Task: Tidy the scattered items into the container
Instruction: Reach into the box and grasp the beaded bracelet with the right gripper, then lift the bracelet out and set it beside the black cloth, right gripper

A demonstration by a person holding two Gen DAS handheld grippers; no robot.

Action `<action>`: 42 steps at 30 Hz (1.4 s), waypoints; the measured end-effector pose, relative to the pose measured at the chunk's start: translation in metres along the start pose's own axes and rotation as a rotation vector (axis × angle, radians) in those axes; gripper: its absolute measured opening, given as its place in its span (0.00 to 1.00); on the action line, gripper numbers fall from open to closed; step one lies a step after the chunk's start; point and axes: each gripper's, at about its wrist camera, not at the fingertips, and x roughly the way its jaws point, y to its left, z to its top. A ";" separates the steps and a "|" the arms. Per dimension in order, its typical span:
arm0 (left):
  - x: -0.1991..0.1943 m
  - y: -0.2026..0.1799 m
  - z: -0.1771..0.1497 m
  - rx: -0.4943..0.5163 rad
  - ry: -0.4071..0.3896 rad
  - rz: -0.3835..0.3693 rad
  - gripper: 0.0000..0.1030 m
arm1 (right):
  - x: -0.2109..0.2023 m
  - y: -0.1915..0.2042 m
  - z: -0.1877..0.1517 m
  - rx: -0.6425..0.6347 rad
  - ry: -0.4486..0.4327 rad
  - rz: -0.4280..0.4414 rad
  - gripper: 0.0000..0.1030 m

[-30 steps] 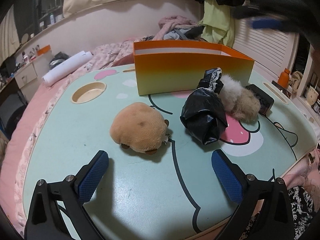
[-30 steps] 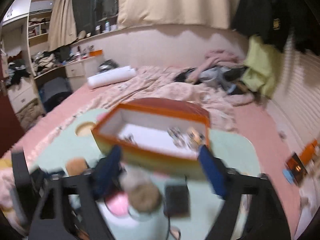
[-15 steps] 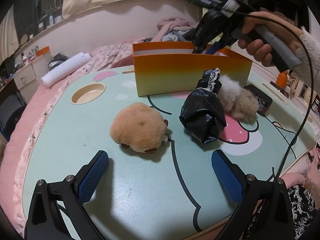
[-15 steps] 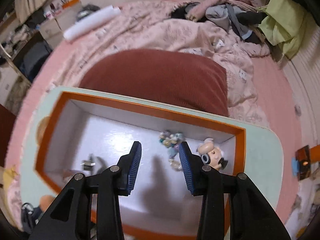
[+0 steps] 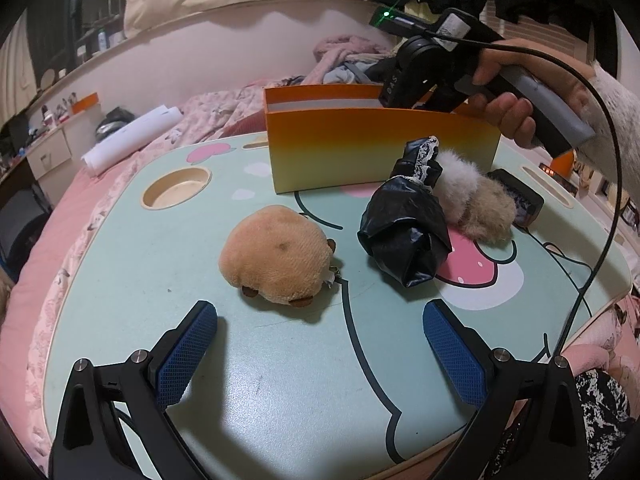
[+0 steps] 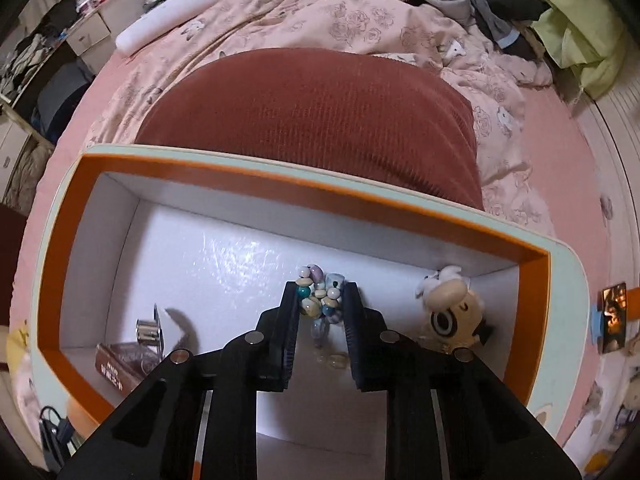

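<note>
Now the right claw, just narrowing, pinches the bead bracelet (left claw gapes).

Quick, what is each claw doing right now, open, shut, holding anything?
Left claw: open, empty, above the table.
Right claw: just been closing, now shut on the bead bracelet inside the orange box.

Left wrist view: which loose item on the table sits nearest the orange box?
The black bag: its lace-edged top reaches the box; the tan plush lies well clear.

Right claw points steeply down, jaws just closing; left claw gapes wide.
</note>
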 end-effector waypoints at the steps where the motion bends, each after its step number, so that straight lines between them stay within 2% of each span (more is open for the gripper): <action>1: 0.000 0.000 0.000 0.000 0.000 0.000 1.00 | -0.004 -0.001 -0.003 0.006 -0.020 0.005 0.21; 5: 0.000 0.000 0.000 0.000 0.000 0.000 1.00 | -0.036 -0.002 -0.014 0.018 -0.157 0.015 0.20; 7: 0.000 0.000 0.000 0.001 0.000 0.000 1.00 | -0.067 0.000 -0.028 0.019 -0.243 0.037 0.20; 9: 0.000 0.000 0.000 0.000 0.000 0.000 1.00 | -0.100 0.003 -0.048 0.011 -0.322 0.089 0.20; 12: 0.000 0.000 0.000 0.000 0.000 0.000 1.00 | -0.134 0.009 -0.083 -0.005 -0.386 0.157 0.20; 16: 0.000 0.000 0.000 0.001 0.000 0.000 1.00 | -0.143 0.021 -0.123 -0.038 -0.380 0.223 0.21; 20: 0.000 0.001 0.000 0.001 0.000 -0.001 1.00 | -0.118 0.030 -0.151 -0.057 -0.318 0.257 0.21; 23: 0.000 0.001 0.000 0.001 0.000 -0.001 1.00 | -0.094 0.033 -0.158 -0.066 -0.257 0.297 0.23; 24: 0.000 0.001 0.000 0.001 -0.001 -0.001 1.00 | -0.089 0.033 -0.158 -0.068 -0.261 0.294 0.24; 26: 0.000 0.001 0.000 0.001 0.000 -0.001 1.00 | -0.086 0.033 -0.157 -0.060 -0.289 0.262 0.30; 29: -0.001 0.001 0.000 0.001 -0.001 -0.001 1.00 | -0.099 0.032 -0.161 -0.040 -0.382 0.245 0.45; 31: -0.001 0.001 0.000 0.001 -0.001 -0.001 1.00 | -0.112 0.030 -0.171 -0.033 -0.457 0.243 0.71; 32: -0.001 0.001 0.000 0.001 -0.001 -0.001 1.00 | -0.118 0.029 -0.179 -0.032 -0.494 0.241 0.74; 36: -0.001 0.001 0.000 0.001 -0.001 -0.001 1.00 | -0.125 0.031 -0.206 -0.058 -0.540 0.244 0.75; 42: -0.001 0.001 0.000 0.001 -0.001 -0.001 1.00 | -0.103 0.036 -0.259 -0.099 -0.519 0.120 0.75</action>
